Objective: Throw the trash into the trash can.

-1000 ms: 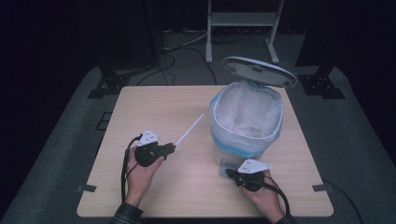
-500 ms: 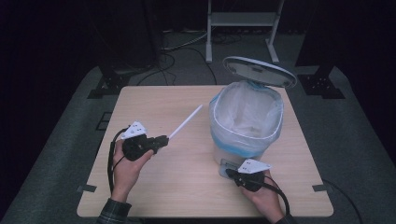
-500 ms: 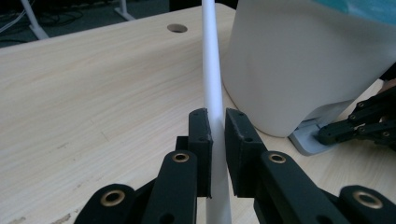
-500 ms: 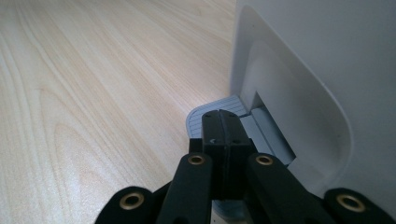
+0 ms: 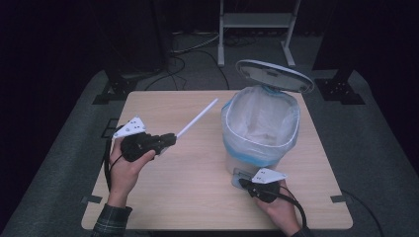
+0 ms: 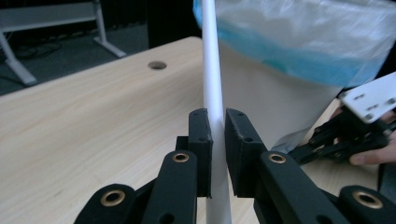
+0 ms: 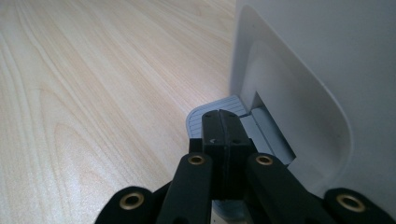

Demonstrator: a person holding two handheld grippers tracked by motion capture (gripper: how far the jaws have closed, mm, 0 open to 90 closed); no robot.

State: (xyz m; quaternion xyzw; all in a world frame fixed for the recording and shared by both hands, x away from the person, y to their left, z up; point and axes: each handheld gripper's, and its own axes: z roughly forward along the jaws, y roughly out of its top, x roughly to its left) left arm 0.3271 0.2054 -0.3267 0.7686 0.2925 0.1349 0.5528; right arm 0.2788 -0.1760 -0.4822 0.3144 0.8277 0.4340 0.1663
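Observation:
A long white tube [image 5: 197,118] [image 6: 212,79] is clamped in my left gripper [image 5: 168,139] [image 6: 218,128], which is shut on it and holds it off the table, its far end slanting toward the bin. The white pedal bin [image 5: 259,128] [image 6: 289,98] stands at the right of the table, lid [image 5: 274,75] up, lined with a clear and blue bag. My right gripper [image 5: 244,183] [image 7: 219,123] is shut with nothing between its jaws, and its tips rest on the bin's grey foot pedal [image 7: 205,116] [image 5: 239,174].
The pale wooden table [image 5: 197,197] has bare room in the middle and at the left. A round cable hole [image 6: 157,65] lies in the tabletop. Behind the table, on the dark floor, are a metal stand [image 5: 257,22] and cables.
My left hand has lifted the tube off the table and moved left, toward the table's edge. The right hand and the bin's lid have stayed as they were.

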